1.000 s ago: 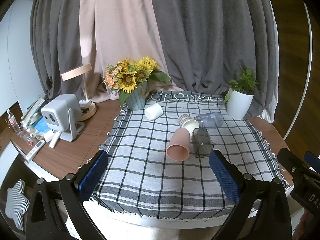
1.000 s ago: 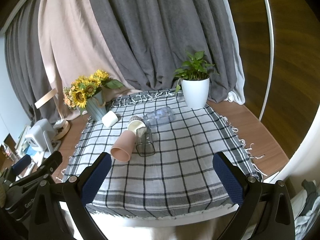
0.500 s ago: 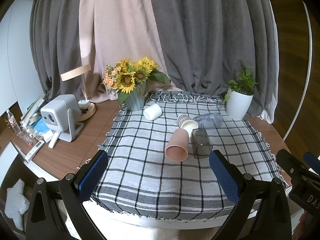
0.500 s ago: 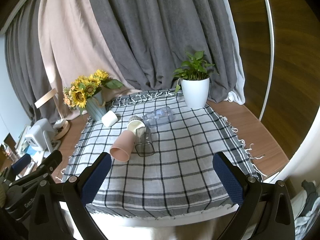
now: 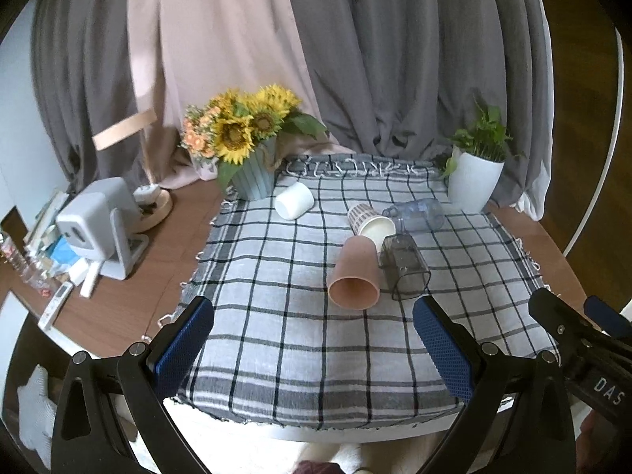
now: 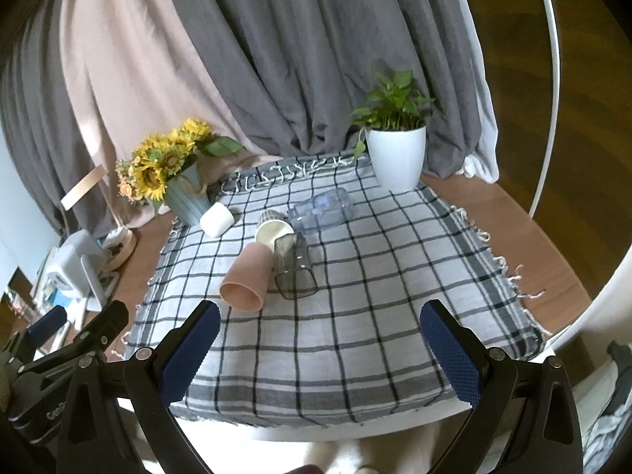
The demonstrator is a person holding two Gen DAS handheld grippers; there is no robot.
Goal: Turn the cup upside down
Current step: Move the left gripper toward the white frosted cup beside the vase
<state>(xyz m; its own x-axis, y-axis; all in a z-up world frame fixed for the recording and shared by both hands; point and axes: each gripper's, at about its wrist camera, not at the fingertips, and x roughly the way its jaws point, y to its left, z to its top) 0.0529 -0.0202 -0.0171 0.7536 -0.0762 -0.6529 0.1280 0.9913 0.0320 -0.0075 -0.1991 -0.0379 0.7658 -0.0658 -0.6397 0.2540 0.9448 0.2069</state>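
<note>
- Right gripper [image 6: 319, 343]: jaws spread wide, nothing between them, above near edge of checked cloth [image 6: 395, 284].
- Pink cup [image 6: 247, 274] on its side, mouth toward camera.
- Smoky clear cup [image 6: 294, 270] on its side, touching it.
- Paper cup [image 6: 272, 229], clear bottle [image 6: 322, 209], white cup [image 6: 216, 219] lying behind.
- Left gripper [image 6: 67, 341] at lower left edge.

Five cups [image 5: 354, 271], seemingly all sideways

"das" shows on the right tool [image 5: 604, 385], cut off.
</note>
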